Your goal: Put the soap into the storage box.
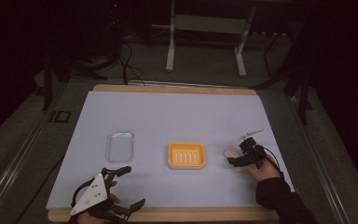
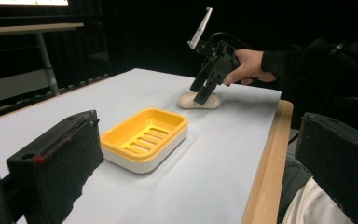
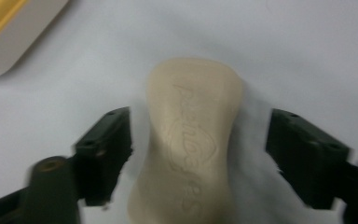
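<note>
Cream soap bar [image 3: 191, 140] lies on the table [image 1: 177, 112], at three o'clock from the yellow dish [image 1: 186, 155], long axis between the spread jaws of the right gripper [image 3: 198, 149]; left gripper [image 1: 126, 186] idle, released.

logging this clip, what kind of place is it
Probably a lab or recording workspace, not a home: a dark room, a table under a plain pale sheet, bare frame legs and loose cables on the floor behind it.
</note>
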Tool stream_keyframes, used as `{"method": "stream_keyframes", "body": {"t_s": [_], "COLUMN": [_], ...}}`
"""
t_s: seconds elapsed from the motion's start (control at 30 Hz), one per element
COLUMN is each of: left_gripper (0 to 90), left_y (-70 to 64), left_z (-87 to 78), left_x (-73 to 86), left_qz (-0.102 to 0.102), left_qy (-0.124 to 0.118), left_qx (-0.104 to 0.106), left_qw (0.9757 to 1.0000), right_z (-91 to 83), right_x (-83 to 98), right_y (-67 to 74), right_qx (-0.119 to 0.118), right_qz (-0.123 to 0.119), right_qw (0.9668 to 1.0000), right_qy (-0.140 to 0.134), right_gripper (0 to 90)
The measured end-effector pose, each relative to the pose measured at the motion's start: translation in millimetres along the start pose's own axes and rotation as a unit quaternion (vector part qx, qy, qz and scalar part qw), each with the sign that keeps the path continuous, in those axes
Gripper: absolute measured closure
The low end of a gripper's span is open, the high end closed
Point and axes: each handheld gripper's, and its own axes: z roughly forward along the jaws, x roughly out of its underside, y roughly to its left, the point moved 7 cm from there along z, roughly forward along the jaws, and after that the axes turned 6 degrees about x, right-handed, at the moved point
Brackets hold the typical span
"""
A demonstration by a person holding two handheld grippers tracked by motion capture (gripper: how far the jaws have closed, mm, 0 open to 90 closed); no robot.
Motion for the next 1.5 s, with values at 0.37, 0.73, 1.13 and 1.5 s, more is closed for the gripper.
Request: {"method": "stream_keyframes", "body": {"t_s": [0.37,0.73,1.13,1.5], "left_gripper": [0.8,0.7,0.8,0.8], "left_y": [-0.7,0.0,0.0,0.8], "left_z": [0.5,0.6,0.8,0.5], "left_x": [0.4,0.6,0.7,0.7], "left_qz": [0.003,0.003,0.003,0.002], "left_qy": [0.002,0.003,0.003,0.001], "left_qx": [-0.001,-0.003,-0.002,-0.003], "left_qw": [1.0000,1.0000,1.0000,1.0000], "right_z": [10.6,10.6,0.2,-19.5], "right_x": [2.7,3.4,-7.8,-26.7], "right_y": [3.1,3.4,3.7,6.6], "right_qx": [0.013,-0.002,-0.005,-0.034], "right_qz": [0.004,-0.024,-0.035,-0.086], "right_qw": [0.9998,0.9997,0.9994,0.9956], "right_qy": [0.011,0.004,0.003,-0.019], "right_gripper": [41.6,49.3,49.6,49.5]}}
